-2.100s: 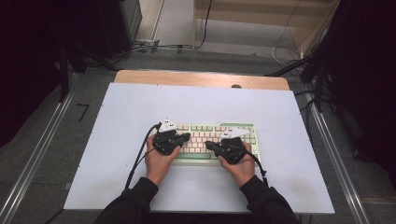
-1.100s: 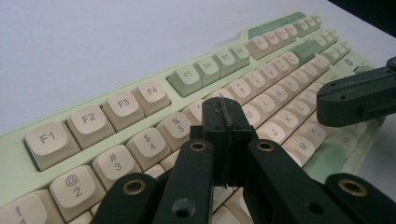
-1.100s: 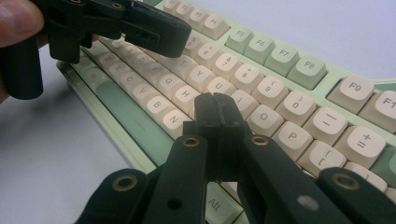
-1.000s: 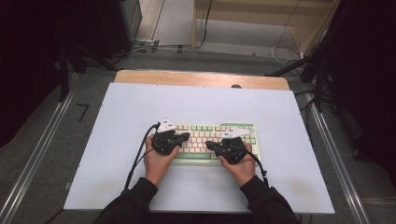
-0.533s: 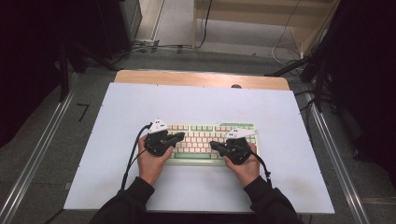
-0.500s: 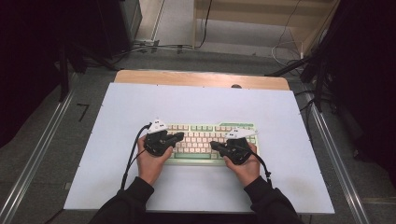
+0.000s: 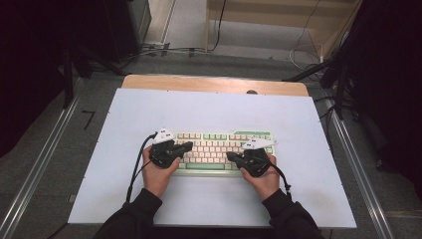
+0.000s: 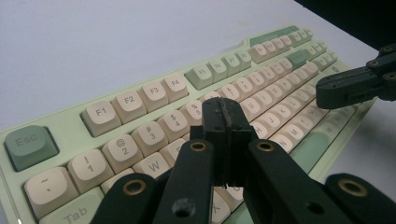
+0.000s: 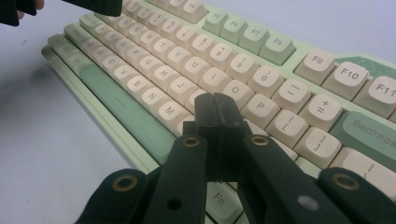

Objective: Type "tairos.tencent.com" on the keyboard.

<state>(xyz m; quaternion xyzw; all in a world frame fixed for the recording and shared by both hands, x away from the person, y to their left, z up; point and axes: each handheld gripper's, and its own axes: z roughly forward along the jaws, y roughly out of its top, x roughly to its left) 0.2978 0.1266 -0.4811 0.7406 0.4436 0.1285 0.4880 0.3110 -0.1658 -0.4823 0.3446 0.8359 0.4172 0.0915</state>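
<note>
Keyboard (image 7: 219, 152) sits centre frame on the white table (image 7: 298, 199), same spot as before. Your left gripper (image 7: 185, 146) has slid left toward the number row; right gripper (image 7: 232, 156) barely shifted. Both jaw pairs pressed together, holding nothing, so you're key-poking.

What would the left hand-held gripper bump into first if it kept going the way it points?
Probably the keyboard: the shut left hand-held gripper aims low over its number keys, near 5 and 6. Its height above them is hard to judge.
</note>
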